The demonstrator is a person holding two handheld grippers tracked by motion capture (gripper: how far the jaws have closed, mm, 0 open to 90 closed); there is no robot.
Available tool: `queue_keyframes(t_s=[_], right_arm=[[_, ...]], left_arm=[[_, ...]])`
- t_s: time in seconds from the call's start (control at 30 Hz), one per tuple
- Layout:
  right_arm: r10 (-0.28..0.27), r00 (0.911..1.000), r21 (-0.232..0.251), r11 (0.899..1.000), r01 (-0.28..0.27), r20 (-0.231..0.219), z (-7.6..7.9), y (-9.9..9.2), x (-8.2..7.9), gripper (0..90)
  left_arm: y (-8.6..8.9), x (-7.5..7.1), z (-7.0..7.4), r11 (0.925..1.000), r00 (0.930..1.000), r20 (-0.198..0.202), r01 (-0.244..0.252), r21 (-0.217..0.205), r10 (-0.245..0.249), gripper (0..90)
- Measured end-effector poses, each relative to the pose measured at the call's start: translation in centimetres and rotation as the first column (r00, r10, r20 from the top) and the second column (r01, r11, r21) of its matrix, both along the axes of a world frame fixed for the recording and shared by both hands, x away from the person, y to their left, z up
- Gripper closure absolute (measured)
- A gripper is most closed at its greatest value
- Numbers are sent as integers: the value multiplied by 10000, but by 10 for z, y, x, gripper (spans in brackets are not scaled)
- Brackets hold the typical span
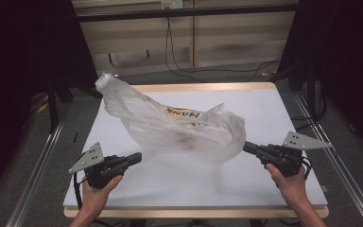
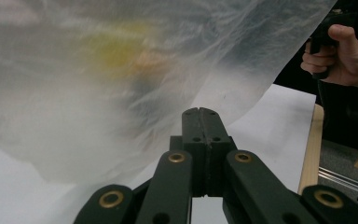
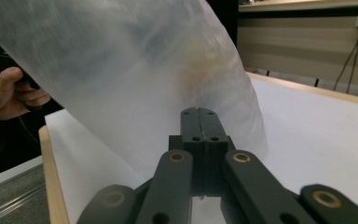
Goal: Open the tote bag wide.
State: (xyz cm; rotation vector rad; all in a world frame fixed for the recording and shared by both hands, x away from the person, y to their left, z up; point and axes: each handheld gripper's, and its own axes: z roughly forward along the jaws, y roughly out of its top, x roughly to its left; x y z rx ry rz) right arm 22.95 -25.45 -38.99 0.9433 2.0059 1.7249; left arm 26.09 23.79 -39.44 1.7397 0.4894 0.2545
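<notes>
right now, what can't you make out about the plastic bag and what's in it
- Contents of the translucent white plastic bag: high view, crinkled film and motion blur hide them; a yellow patch and dark lettering show, unreadable.
- Whether the left tongs or right tongs pinch any film: both gripper views show shut jaws with the bag blurred just beyond.

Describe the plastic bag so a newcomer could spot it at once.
On the white table, between the left tongs and right tongs, billows a translucent plastic bag. It alone is see-through and crinkled, with yellow and black lettering.
</notes>
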Motion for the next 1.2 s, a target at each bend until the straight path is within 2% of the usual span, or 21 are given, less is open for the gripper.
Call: queue_keyframes(t_s=[0.03,0.07,0.13,0.17,0.2,0.5,0.57,0.63,0.77,0.87,0.9,0.93,1.2], right_arm=[[47,9999,25,10000,-48,97,3,2,1,900],[114,9998,57,9999,-115,163,6,4,1,900],[160,9997,97,9998,-161,170,9,5,2,900],[243,9994,166,9996,-248,260,12,6,3,900],[330,9989,222,9992,-337,330,17,8,5,900],[715,9953,479,9961,-747,649,36,17,10,900],[774,9942,486,9955,-812,750,40,19,10,900],[890,9925,525,9942,-936,843,44,21,10,900],[996,9909,606,9926,-1053,901,50,25,12,900],[1120,9891,647,9909,-1184,954,53,29,15,900],[1120,9891,647,9909,-1184,954,53,29,15,900],[1186,9881,751,9892,-1261,979,55,32,17,900],[1406,9837,795,9855,-1499,1118,63,41,27,900]], left_arm=[[0,0,0,10000,10000,0,0,0,0,900],[-4,1,7,9999,9996,245,108,33,-108,900],[-7,1,10,9998,9996,215,171,-51,-169,900],[-10,2,13,9997,9990,360,246,69,-249,900],[-15,3,18,9993,9983,450,371,13,-372,900],[-32,4,33,9969,9946,700,779,-96,-771,900],[-36,4,41,9944,9909,911,1020,-279,-991,900],[-38,4,47,9937,9893,1015,1083,-271,-1051,900],[-39,4,56,9930,9870,1220,1103,-418,-1045,900],[-41,7,69,9902,9832,1471,1197,-713,-1083,900],[-41,7,69,9902,9832,1471,1197,-713,-1083,900],[-44,8,74,9877,9825,1479,1278,-904,-1136,900],[-63,19,88,9821,9761,1610,1625,-954,-1459,900]])
